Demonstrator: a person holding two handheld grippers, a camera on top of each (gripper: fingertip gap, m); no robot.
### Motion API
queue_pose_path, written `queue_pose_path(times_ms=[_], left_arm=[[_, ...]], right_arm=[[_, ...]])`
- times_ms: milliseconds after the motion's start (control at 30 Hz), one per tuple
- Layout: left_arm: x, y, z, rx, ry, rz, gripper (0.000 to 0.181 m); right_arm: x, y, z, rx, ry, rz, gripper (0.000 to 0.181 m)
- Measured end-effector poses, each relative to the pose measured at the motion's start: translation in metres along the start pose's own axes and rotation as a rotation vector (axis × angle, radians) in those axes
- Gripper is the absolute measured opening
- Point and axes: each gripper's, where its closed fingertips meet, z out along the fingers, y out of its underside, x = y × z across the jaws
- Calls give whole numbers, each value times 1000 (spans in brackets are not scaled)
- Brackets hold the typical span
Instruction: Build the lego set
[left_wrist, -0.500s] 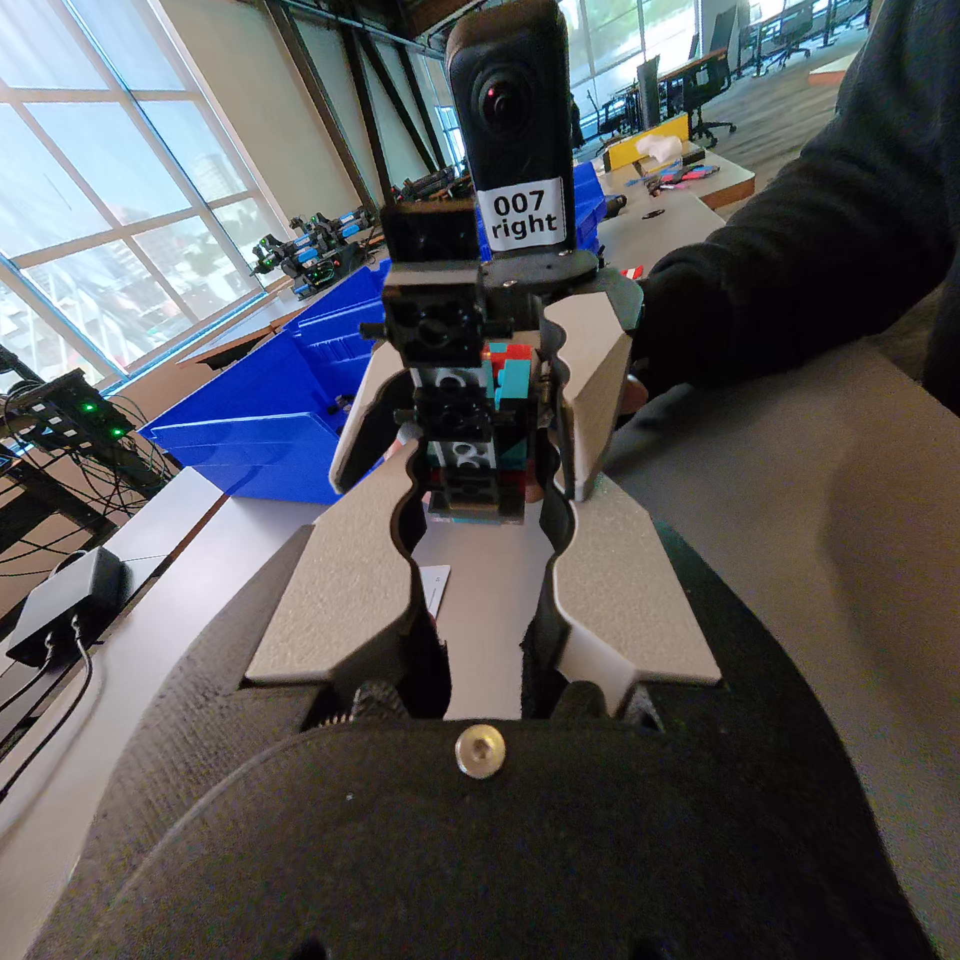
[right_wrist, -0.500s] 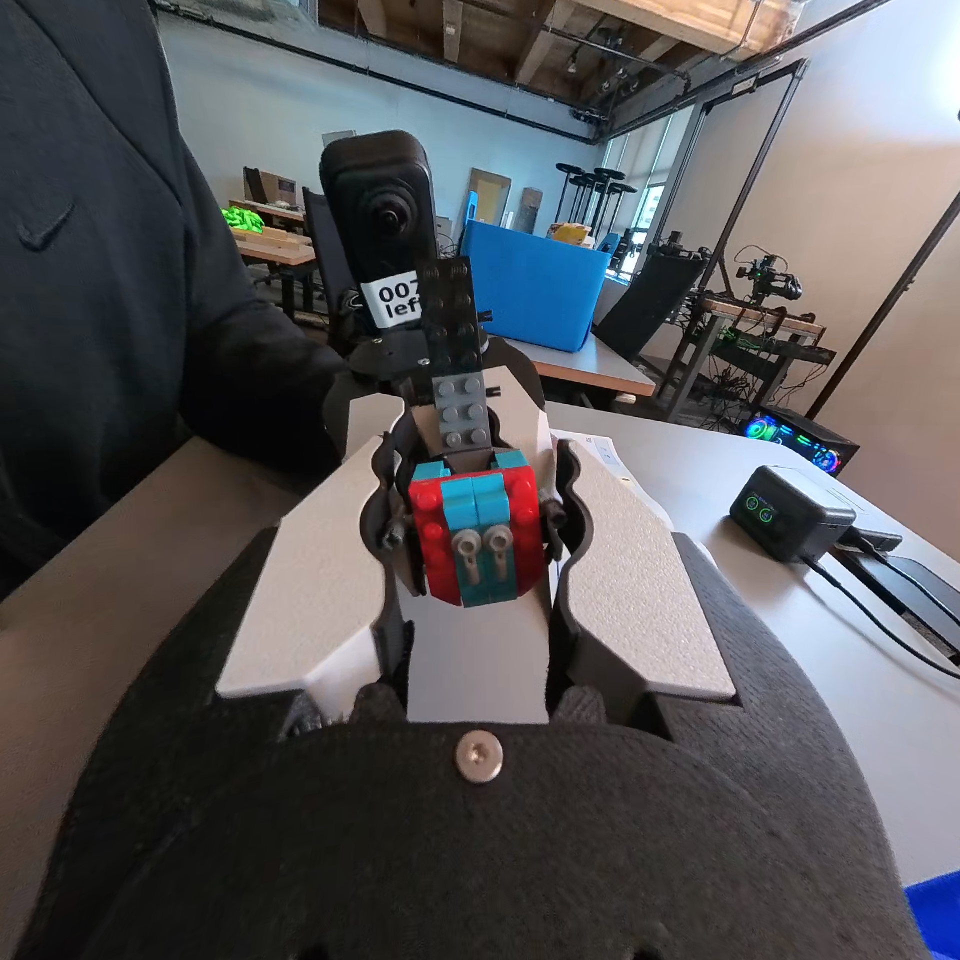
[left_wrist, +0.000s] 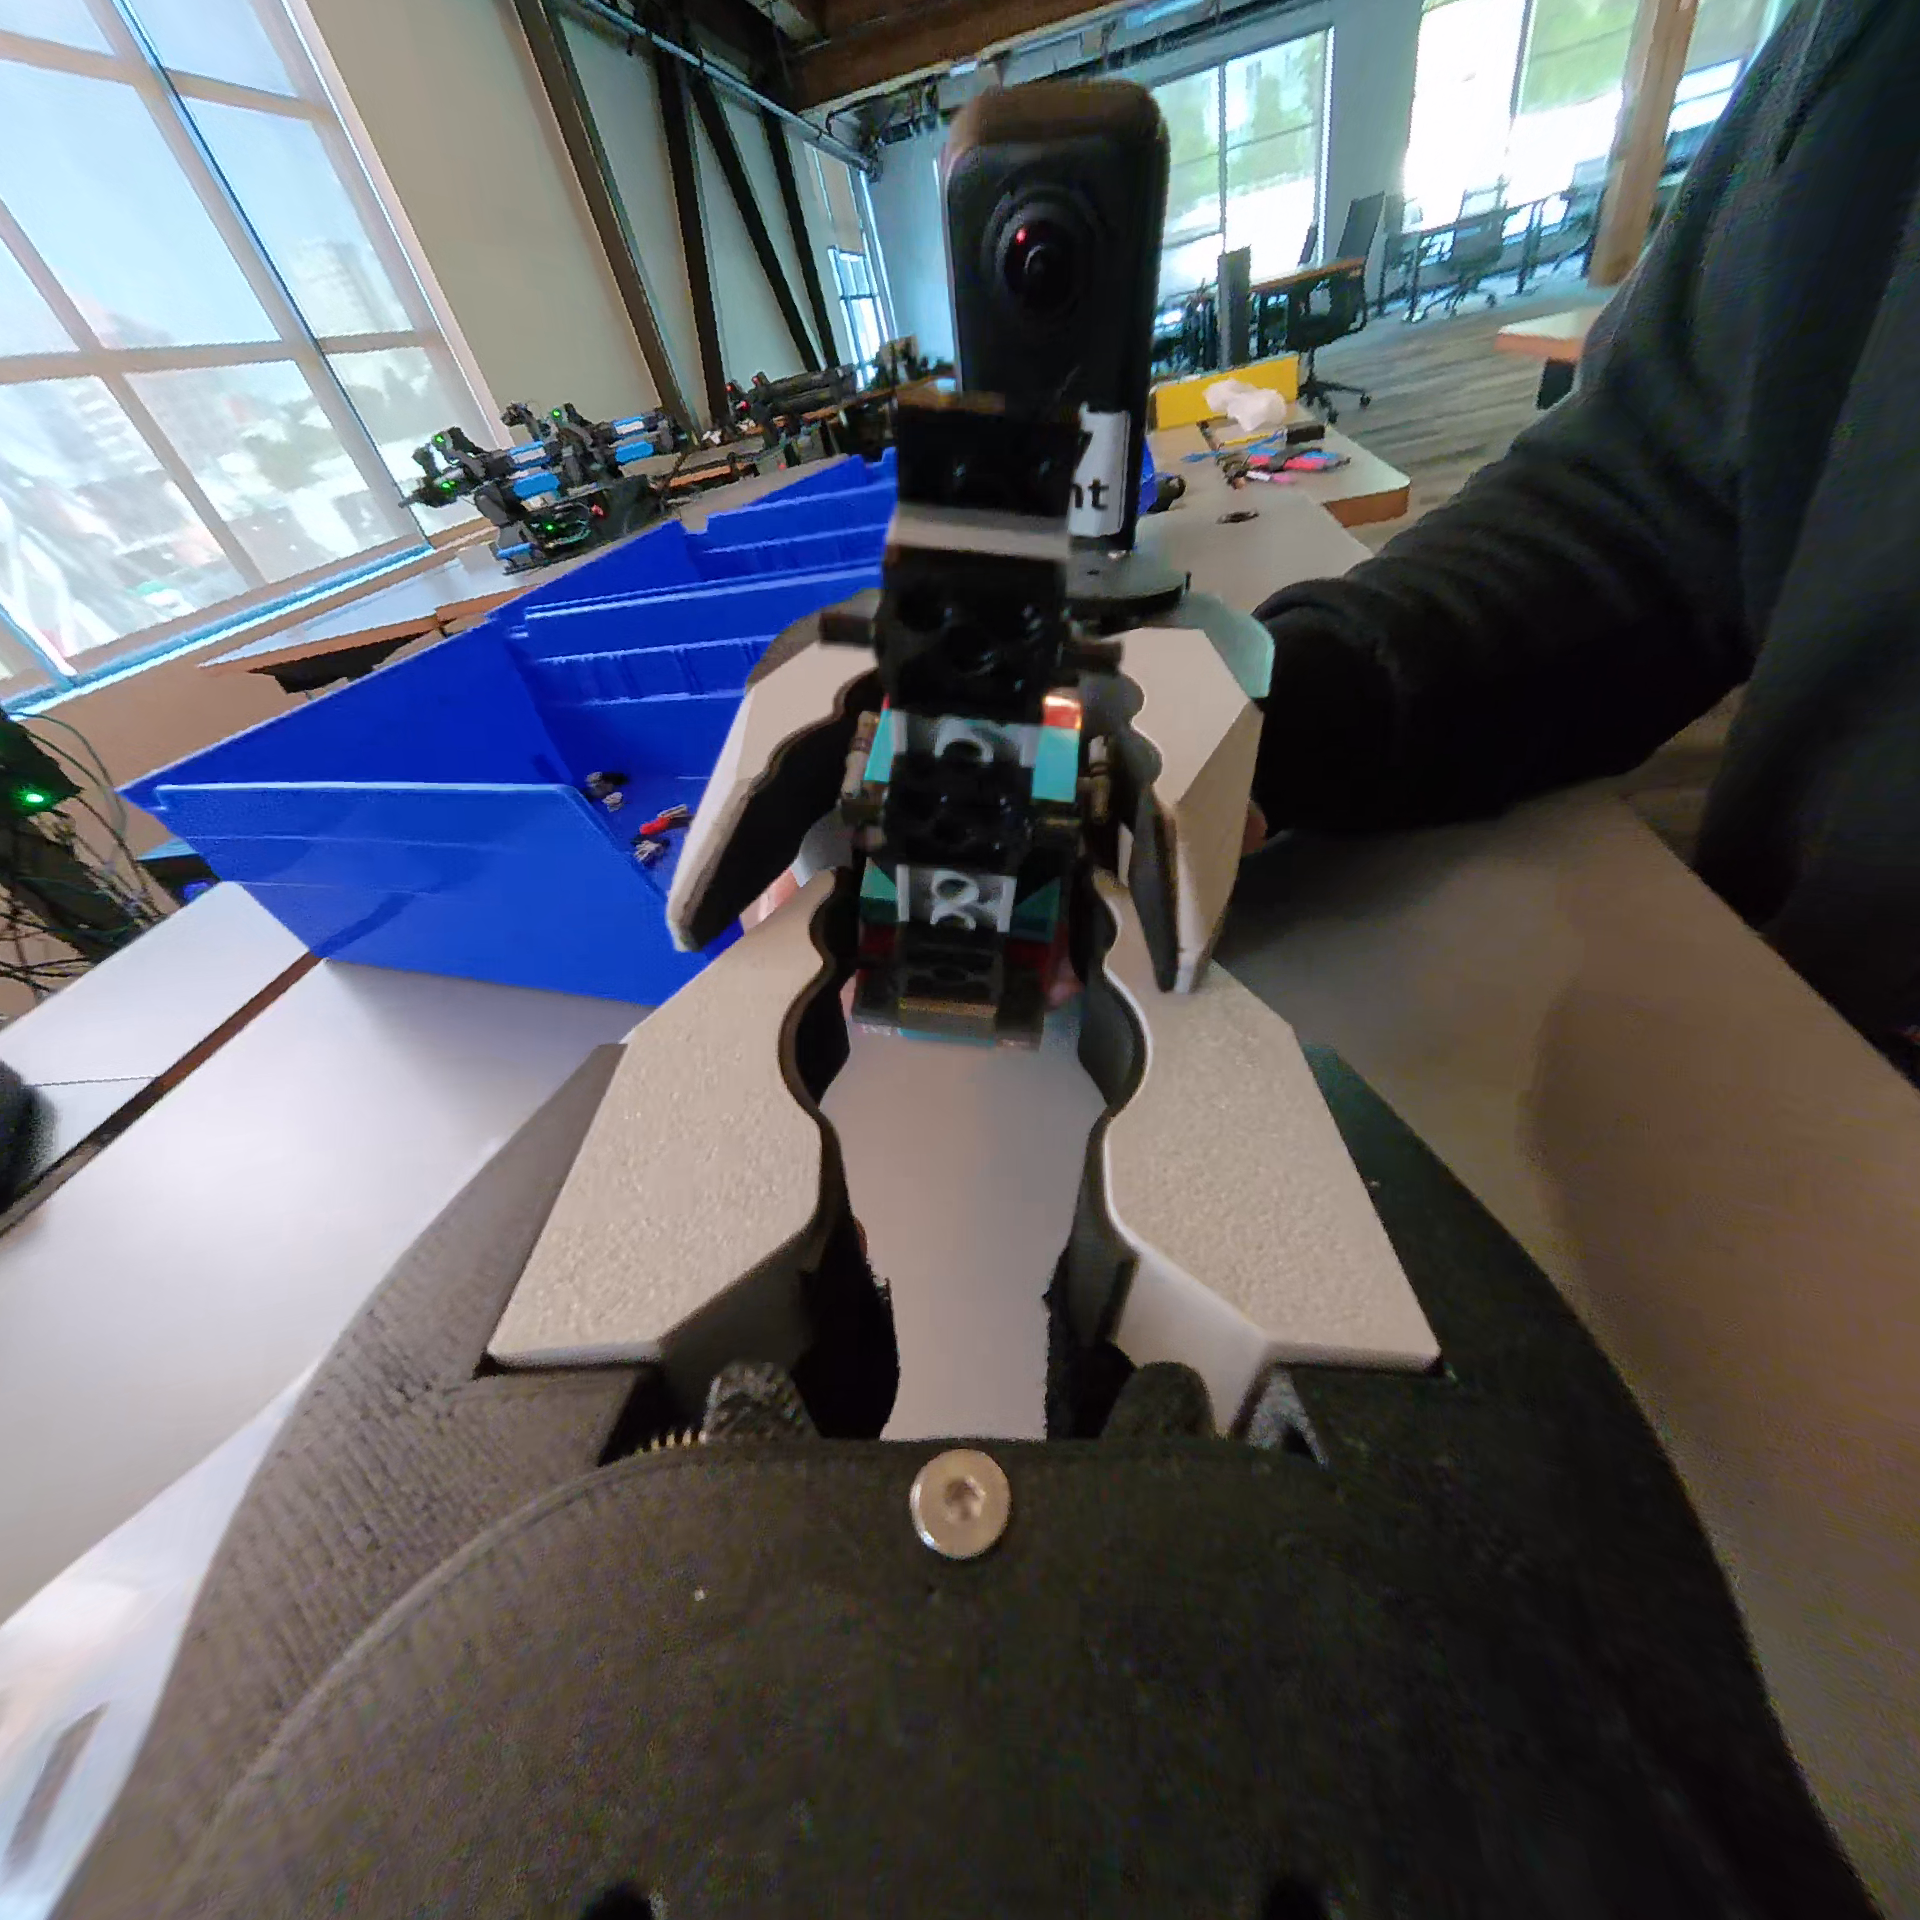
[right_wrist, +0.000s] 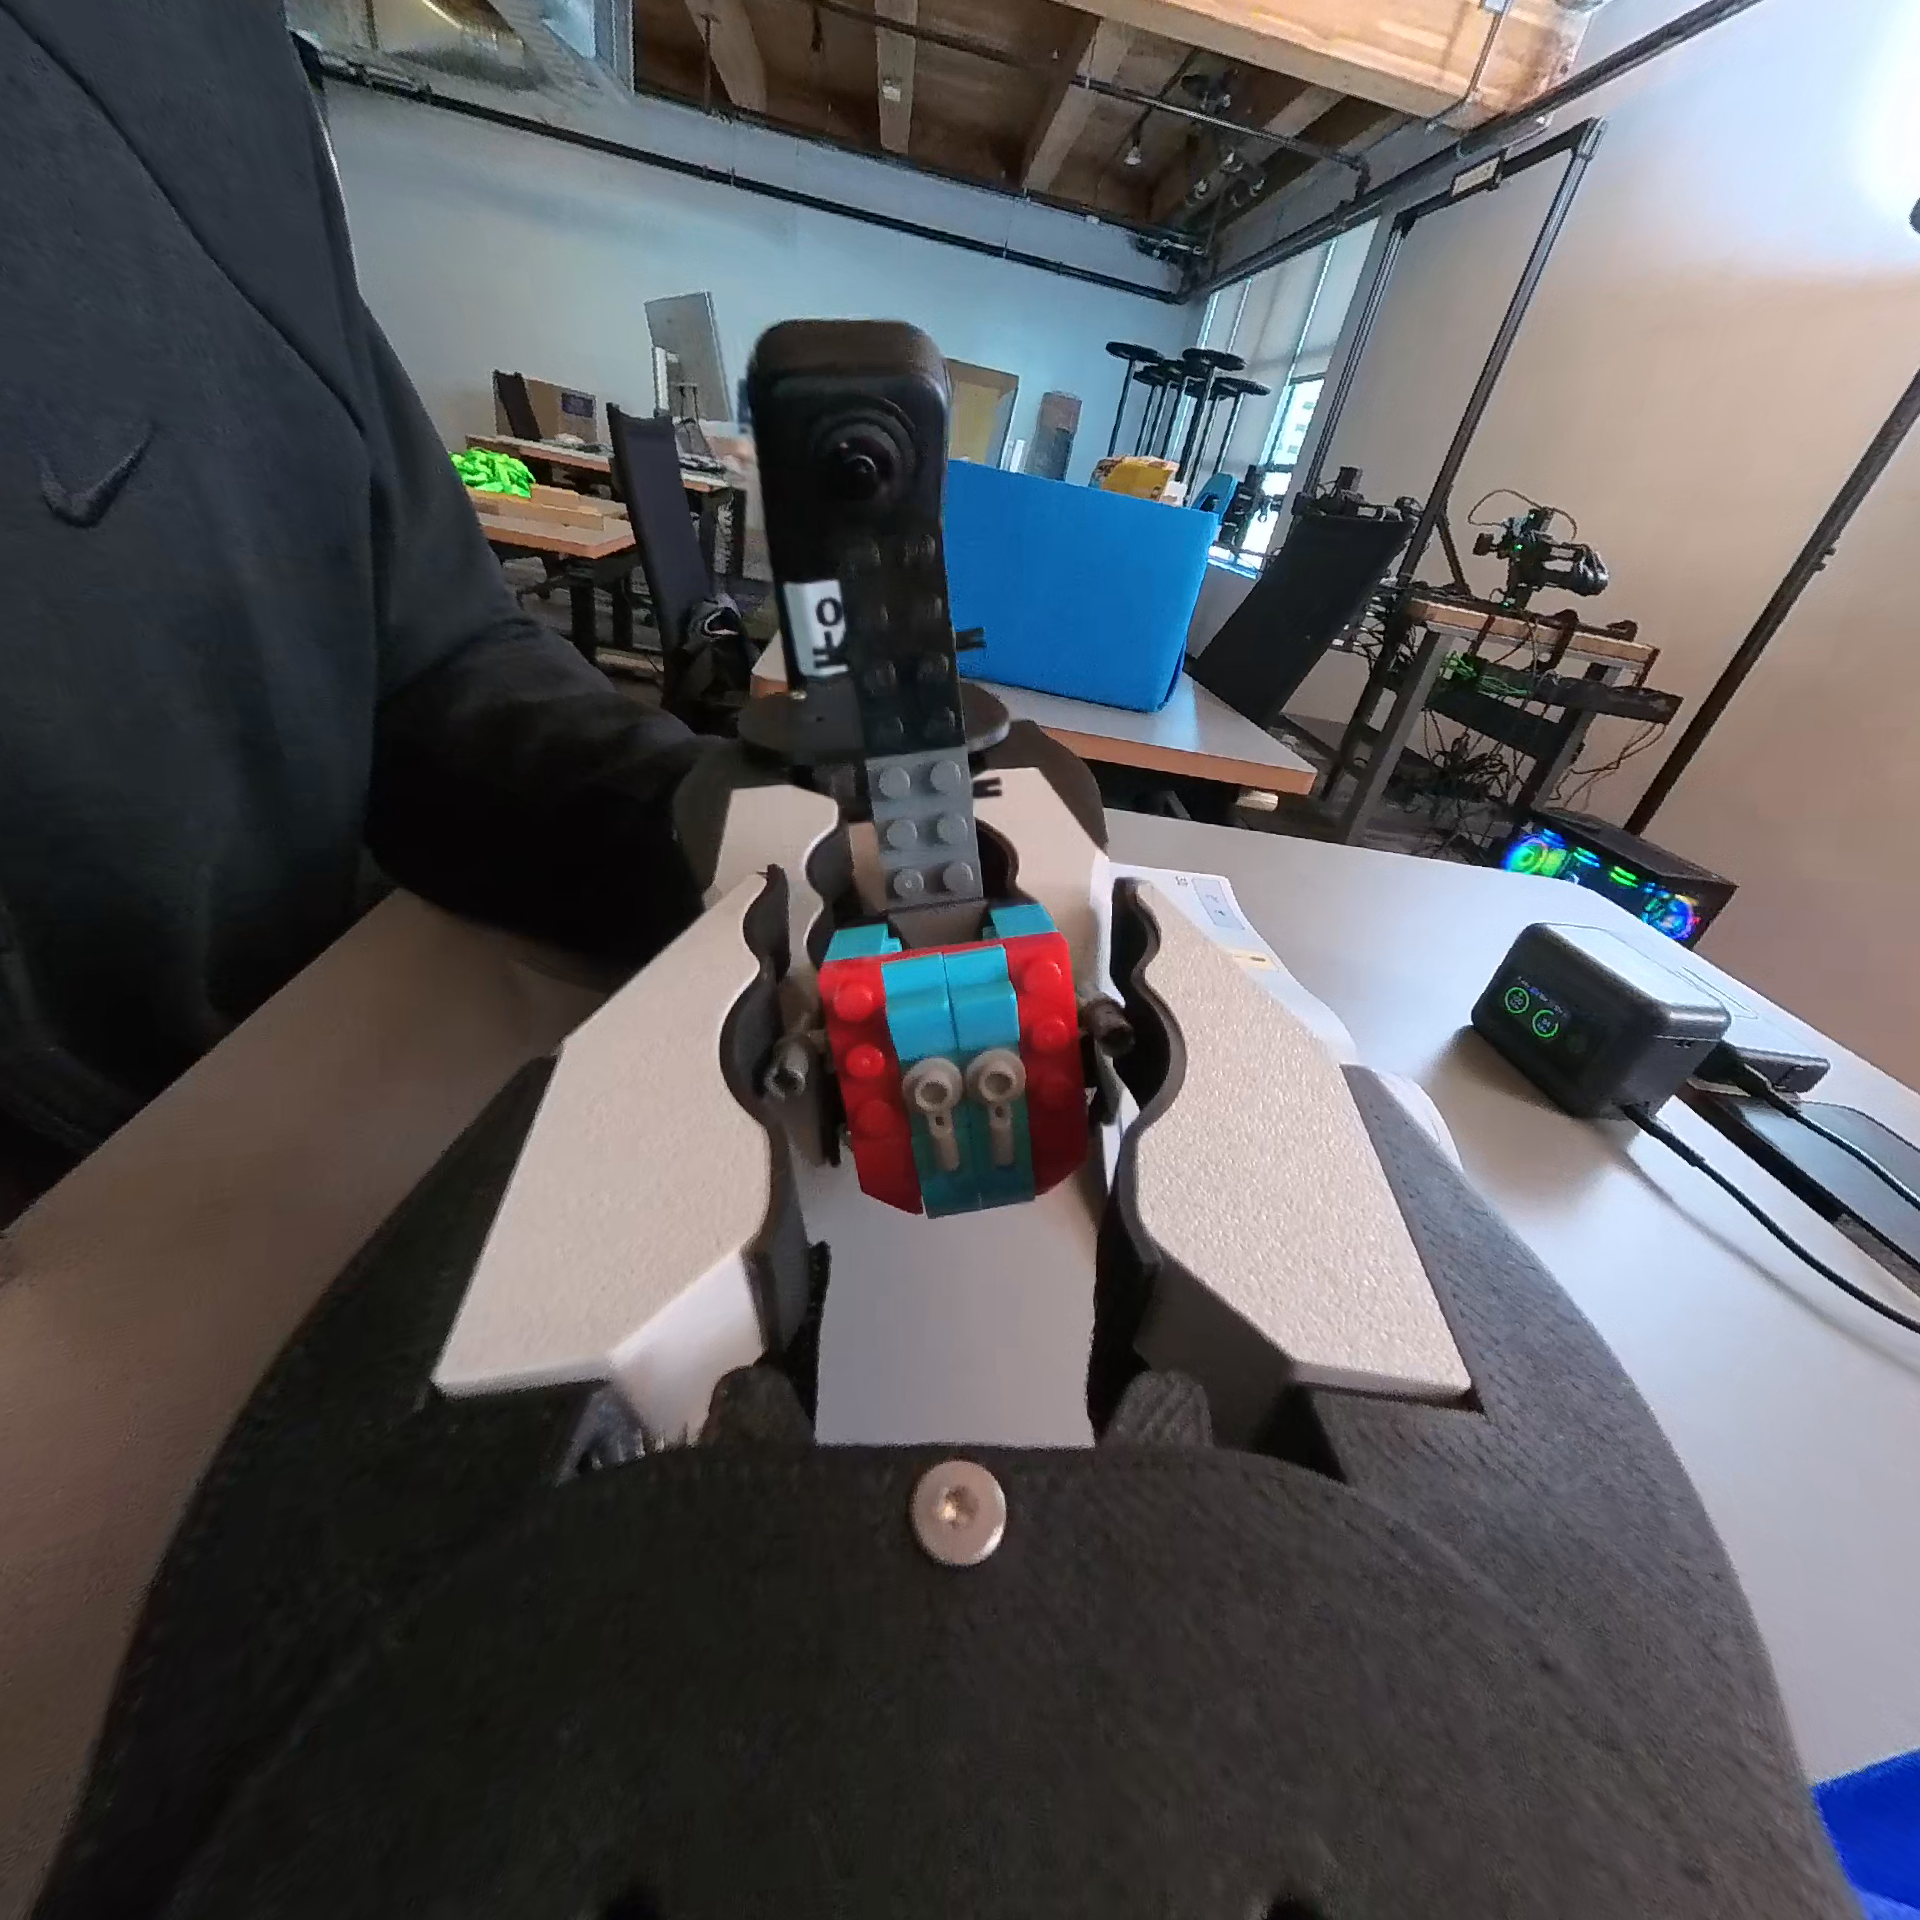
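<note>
A lego model (left_wrist: 956, 800) is held in the air between my two grippers, which face each other. In the left wrist view I see its black, teal and grey underside. My left gripper (left_wrist: 956, 997) is shut on its near end. In the right wrist view the model (right_wrist: 951, 1081) shows a red and teal block with two grey pieces. A grey plate (right_wrist: 925, 831) and a black plate (right_wrist: 904, 644) rise behind the block. My right gripper (right_wrist: 945, 904) is shut on the block, with the side pins against its fingers. The left gripper (right_wrist: 914, 873) holds the plate end beyond.
A blue bin (left_wrist: 416, 852) with a few small pieces stands on the grey table (left_wrist: 1558, 1039) at the left. A dark charger box (right_wrist: 1590, 1029) with cables and a paper sheet (right_wrist: 1216, 904) lie at the right. A person's dark sleeve (left_wrist: 1507, 644) is behind the right gripper. My hands' fingertips stand some 5 centimetres from each other.
Both grippers have shifted a little with the model held between them, so it now sits more centred in the left wrist view. Both grips are unchanged.
</note>
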Motion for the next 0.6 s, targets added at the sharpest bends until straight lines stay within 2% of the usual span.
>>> queue_pose_path(times_ms=[267,533,600], left_arm=[[1,-4,-3,16,25,-26,40],[6,2,-2,-55,39,35,40],[6,5,-3,-78,31,65,40]], right_arm=[[-1,-2,-1,10,-11,11,64],[-7,1,-3,-36,-40,-34,65],[-8,4,-3,-54,-52,-28,60]])
